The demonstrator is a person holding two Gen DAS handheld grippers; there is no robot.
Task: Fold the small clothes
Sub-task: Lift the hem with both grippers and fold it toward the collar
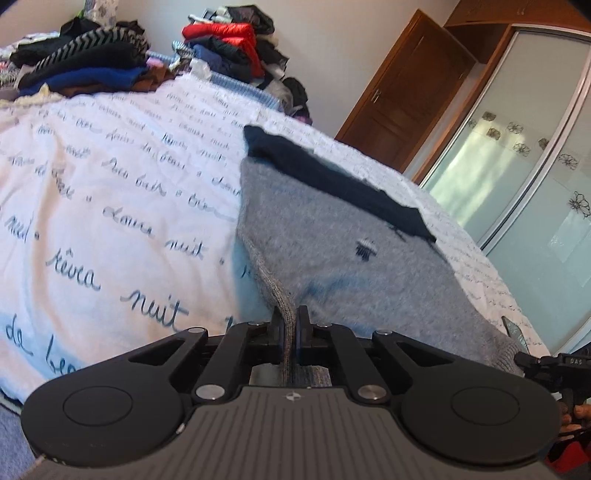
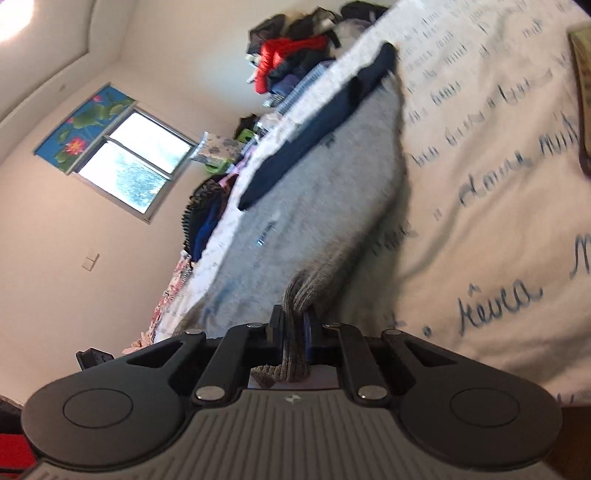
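Bedroom setting: you are working over a bed whose white cover (image 1: 110,177) is printed with blue handwritten script. Wooden door (image 1: 402,92) and frosted sliding wardrobe panels (image 1: 524,177) with flower motifs stand on the far side in the left wrist view; a window (image 2: 136,170) under a blue floral blind shows in the right wrist view.

Item: one small grey knit sweater (image 1: 351,254), lying spread on the bed cover. Fuzzy, light grey body; ribbed, darker grey hem at the near edge; a navy band (image 1: 332,181) runs across the far end; a small dark embroidered mark (image 1: 364,249) sits on the grey field. The near edge is lifted off the cover and drawn up into peaks where it is gripped. Motion blur softens the knit in both views.

Left gripper (image 1: 291,332): your fingers are closed almost together, with a fold of the ribbed hem pinched between the pads and running back through them.

Right gripper (image 2: 291,332): likewise nearly closed, clamping a bunched fold of ribbed hem, the fabric's end hanging behind the fingers. Its black body also shows at the right edge of the left wrist view, at the sweater's other near corner.

Background stock: two piles of clothes (image 1: 85,62) along the far side of the bed, one topped by a red padded jacket (image 1: 225,35).
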